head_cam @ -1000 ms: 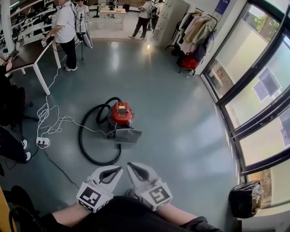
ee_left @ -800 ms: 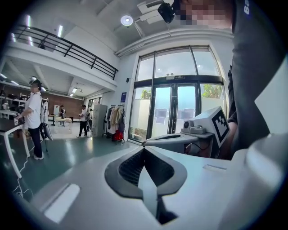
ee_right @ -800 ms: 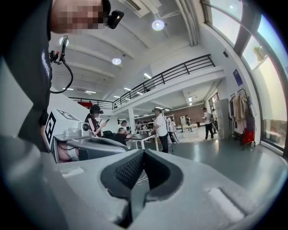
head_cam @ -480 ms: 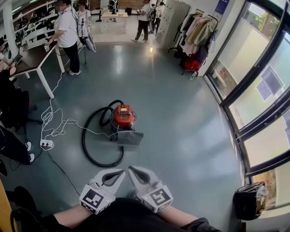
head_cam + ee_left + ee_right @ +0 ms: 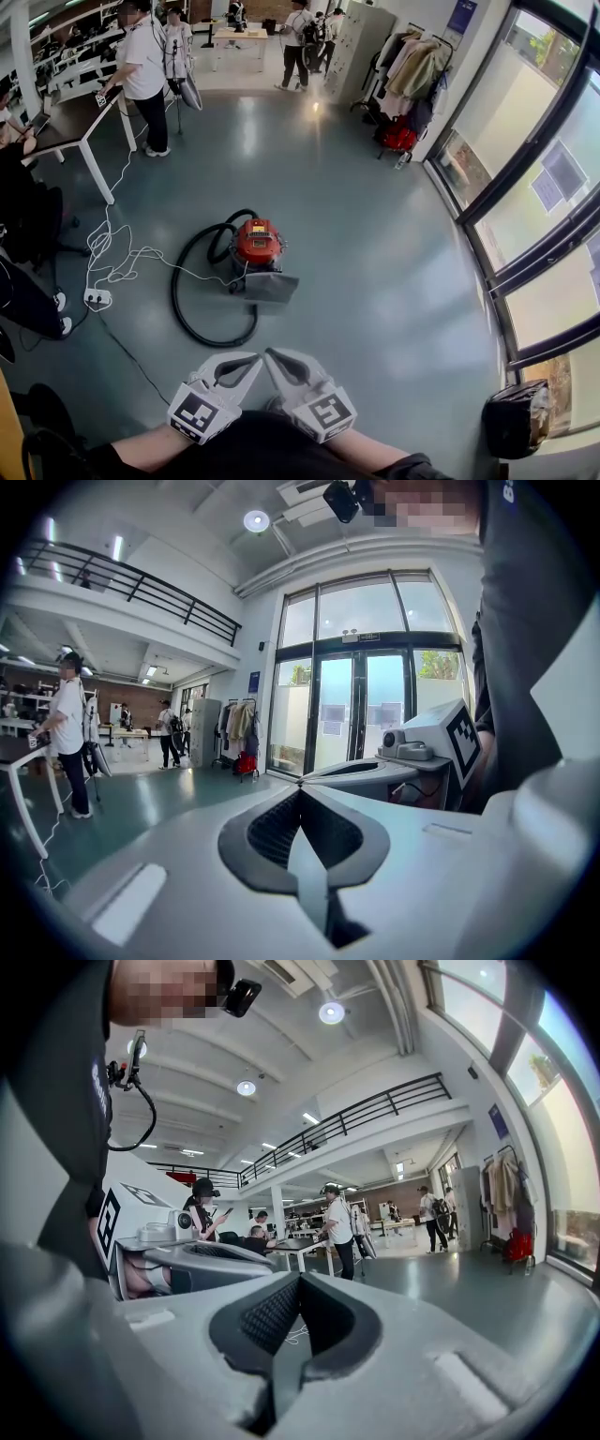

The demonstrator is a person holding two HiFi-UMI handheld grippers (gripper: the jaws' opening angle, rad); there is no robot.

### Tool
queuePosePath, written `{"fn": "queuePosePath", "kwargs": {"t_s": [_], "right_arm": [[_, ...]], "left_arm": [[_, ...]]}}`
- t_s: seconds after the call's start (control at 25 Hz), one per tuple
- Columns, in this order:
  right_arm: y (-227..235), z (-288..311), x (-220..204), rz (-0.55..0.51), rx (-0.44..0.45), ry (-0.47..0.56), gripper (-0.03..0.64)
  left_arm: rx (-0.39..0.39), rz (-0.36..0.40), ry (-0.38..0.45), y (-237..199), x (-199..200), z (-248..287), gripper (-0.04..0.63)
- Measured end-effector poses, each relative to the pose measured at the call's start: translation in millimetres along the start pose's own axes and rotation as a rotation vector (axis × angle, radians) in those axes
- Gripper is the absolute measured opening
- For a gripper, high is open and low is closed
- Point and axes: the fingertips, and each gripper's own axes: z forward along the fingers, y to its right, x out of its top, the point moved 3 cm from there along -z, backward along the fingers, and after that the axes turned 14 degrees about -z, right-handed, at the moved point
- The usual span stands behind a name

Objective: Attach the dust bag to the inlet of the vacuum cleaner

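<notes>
A: Jaws?
B: Left gripper (image 5: 247,360), right gripper (image 5: 273,357): both pressed together, empty.
A: Vacuum cleaner (image 5: 257,241)?
B: On the floor (image 5: 375,234), well ahead of both; black hose (image 5: 187,309) looped beside it.

Red vacuum cleaner (image 5: 255,241), black hose (image 5: 174,291), grey dust bag (image 5: 270,286), teal floor (image 5: 375,234)

A smooth grey-green floor (image 5: 375,234) with a high sheen mirrors the ceiling lights around a vacuum cleaner (image 5: 256,240) of glossy red plastic, its black hose (image 5: 178,300) smooth. At the cleaner's 6 o'clock, the dust bag (image 5: 270,287) looks grey and matt. The left gripper (image 5: 253,360) and right gripper (image 5: 271,357) are matt white plastic, their fingers lined with dark ribbed pads (image 5: 274,825).
</notes>
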Motion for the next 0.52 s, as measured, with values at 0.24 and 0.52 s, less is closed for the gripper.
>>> {"fn": "queuePosePath", "kwargs": {"t_s": [0.24,0.52], "right_arm": [[-5.1,-0.2,1.2,-0.002,-0.005,-0.002,-0.008],[-11.1,1.1,8.4,-0.006,0.003,0.001,-0.008]], "left_arm": [[0.002,0.005,-0.002,0.4,-1.1,-4.5,0.015],[0.010,-0.006,0.004,-1.0,-6.3,-8.5,0.015]]}}
